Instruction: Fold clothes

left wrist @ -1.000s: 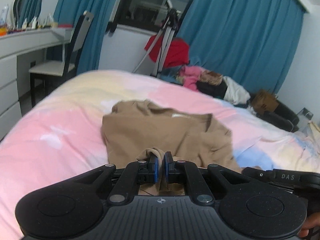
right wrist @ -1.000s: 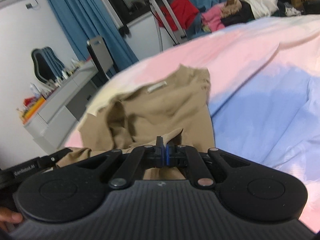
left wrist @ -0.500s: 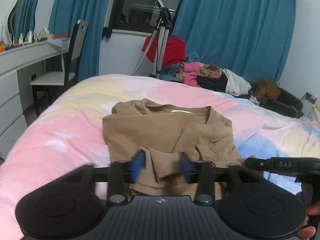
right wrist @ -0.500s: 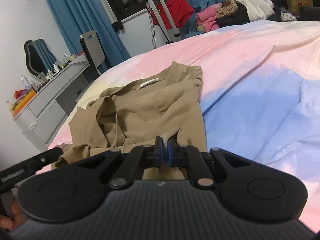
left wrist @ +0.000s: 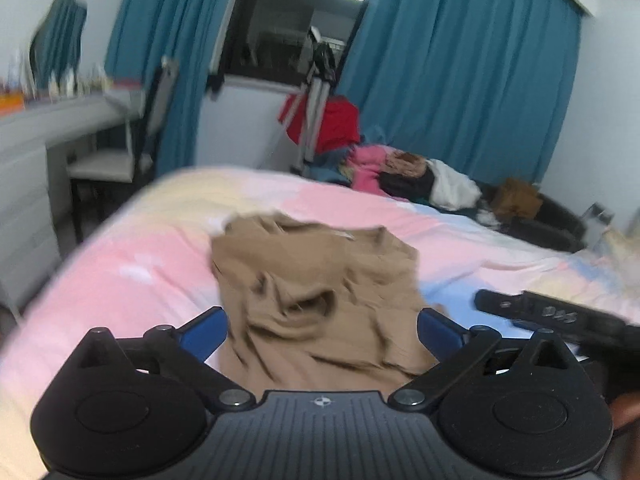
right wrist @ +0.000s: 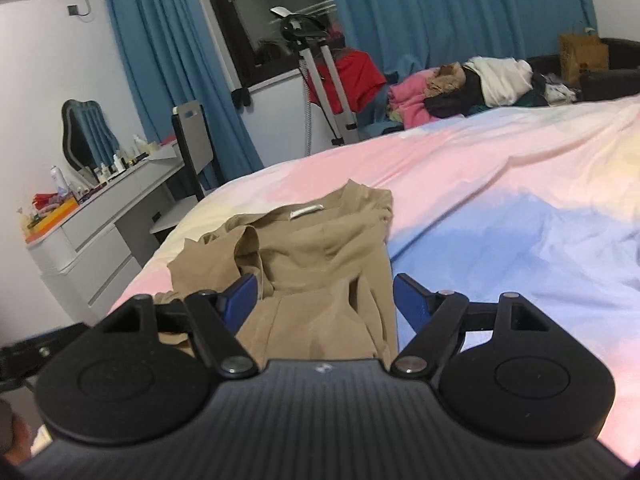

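both jaws have just been opening, left gripper [left wrist: 320, 330] and right gripper [right wrist: 324, 300] now spread wide, nothing pinched. crumpled tan cotton shirt [right wrist: 312, 252] half-folded near the pastel bed's [right wrist: 500, 208] left edge. next i'd regrip for another fold.

The shirt [right wrist: 320, 248] lies crumpled on the bed [right wrist: 500, 184], near its left edge. Left of the bed stand a chair [right wrist: 192, 136] and a dresser [right wrist: 100, 232]; behind it a tripod [right wrist: 320, 64] stands left of a heap of clothes [right wrist: 472, 84].
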`<state>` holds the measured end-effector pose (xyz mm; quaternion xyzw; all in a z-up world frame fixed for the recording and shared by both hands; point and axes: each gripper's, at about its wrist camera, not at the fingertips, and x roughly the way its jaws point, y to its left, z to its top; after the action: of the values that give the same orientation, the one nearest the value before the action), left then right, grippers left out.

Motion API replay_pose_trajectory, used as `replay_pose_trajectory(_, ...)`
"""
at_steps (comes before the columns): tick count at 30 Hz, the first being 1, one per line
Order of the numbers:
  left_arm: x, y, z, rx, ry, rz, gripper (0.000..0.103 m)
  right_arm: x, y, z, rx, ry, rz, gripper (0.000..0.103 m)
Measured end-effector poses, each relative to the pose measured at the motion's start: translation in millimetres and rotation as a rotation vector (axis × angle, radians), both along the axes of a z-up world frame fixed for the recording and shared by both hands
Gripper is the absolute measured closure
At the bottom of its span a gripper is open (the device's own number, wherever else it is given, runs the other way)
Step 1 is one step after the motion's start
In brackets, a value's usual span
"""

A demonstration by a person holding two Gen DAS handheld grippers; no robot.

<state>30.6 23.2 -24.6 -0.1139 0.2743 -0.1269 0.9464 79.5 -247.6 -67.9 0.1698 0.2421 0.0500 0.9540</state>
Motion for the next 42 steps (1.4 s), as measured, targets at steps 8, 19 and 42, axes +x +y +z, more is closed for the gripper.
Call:
replay_pose_trajectory(8, 15, 24, -59, -0.396, 0.433, 0.085, 0.008, -9, -25, -30, 0.413, 0.237, 0.008, 0.025)
replay_pose_trajectory(19, 40, 52, -119, -0.663, 0.544, 0.254, 0.039, 0, 5, -98, 0.765, 0.527, 0.111, 0.026)
replay_pose_trajectory(42, 19, 70, -83, -0.708, 0.398, 0.283, 0.090, -5, -31, -81, 0.787, 0.282, -0.127, 0.091)
